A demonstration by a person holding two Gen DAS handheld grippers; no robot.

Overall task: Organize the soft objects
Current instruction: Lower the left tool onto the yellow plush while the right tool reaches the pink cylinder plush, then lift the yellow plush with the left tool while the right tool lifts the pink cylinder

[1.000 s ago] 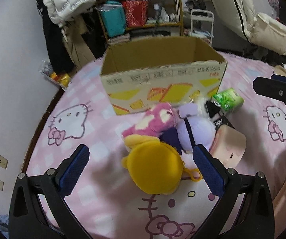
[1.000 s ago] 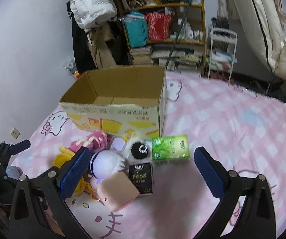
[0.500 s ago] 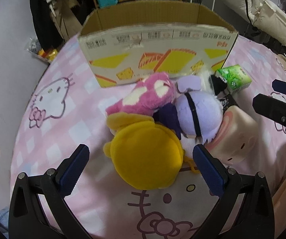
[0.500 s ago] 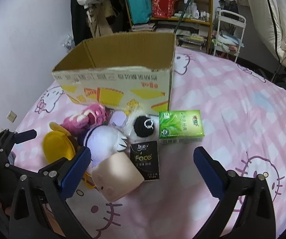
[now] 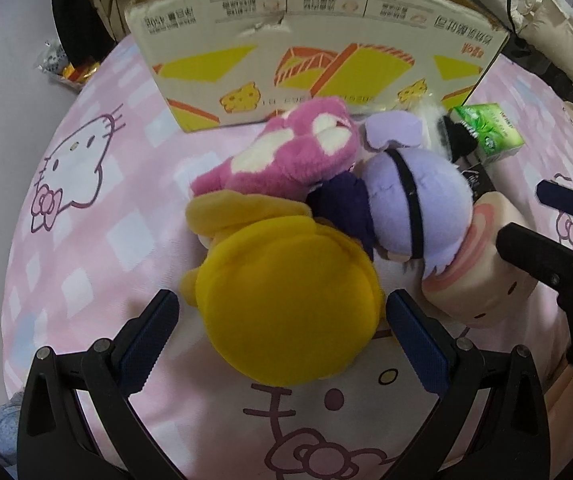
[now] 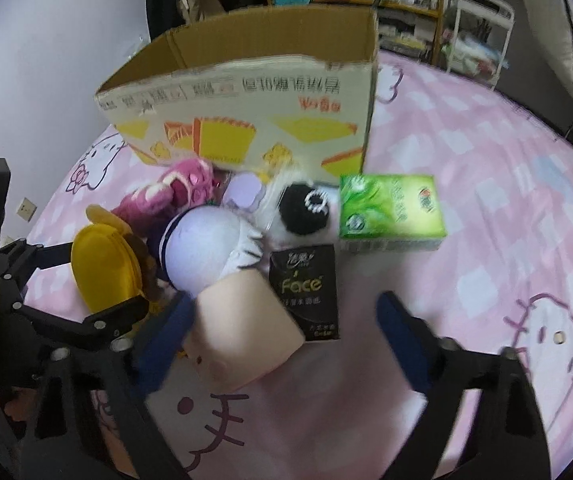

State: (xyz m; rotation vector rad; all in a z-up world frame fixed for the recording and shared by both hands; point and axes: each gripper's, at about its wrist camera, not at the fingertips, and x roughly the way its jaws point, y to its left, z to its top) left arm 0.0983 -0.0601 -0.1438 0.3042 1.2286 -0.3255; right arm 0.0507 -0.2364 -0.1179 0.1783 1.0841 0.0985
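Observation:
A pile of soft toys lies on the pink bedspread in front of an open cardboard box (image 5: 310, 52) (image 6: 246, 92). My left gripper (image 5: 286, 340) is open, and the yellow plush (image 5: 286, 300) sits between its fingers with gaps on both sides. Behind it are a pink plush (image 5: 286, 152) and a purple plush (image 5: 414, 200). My right gripper (image 6: 286, 344) is open with its jaws closing around the peach square plush (image 6: 242, 328). Its left finger is close against that plush and its right finger stands well apart.
A black tissue pack (image 6: 306, 288), a green tissue pack (image 6: 390, 208) and a black round item (image 6: 306, 212) lie right of the pile. The bedspread (image 6: 486, 240) runs on to the right. Shelves and clothes crowd the wall behind the box.
Both grippers have sunk toward the pile and tipped downward. The left one now straddles the yellow plush. The right one's jaws have narrowed around the peach plush.

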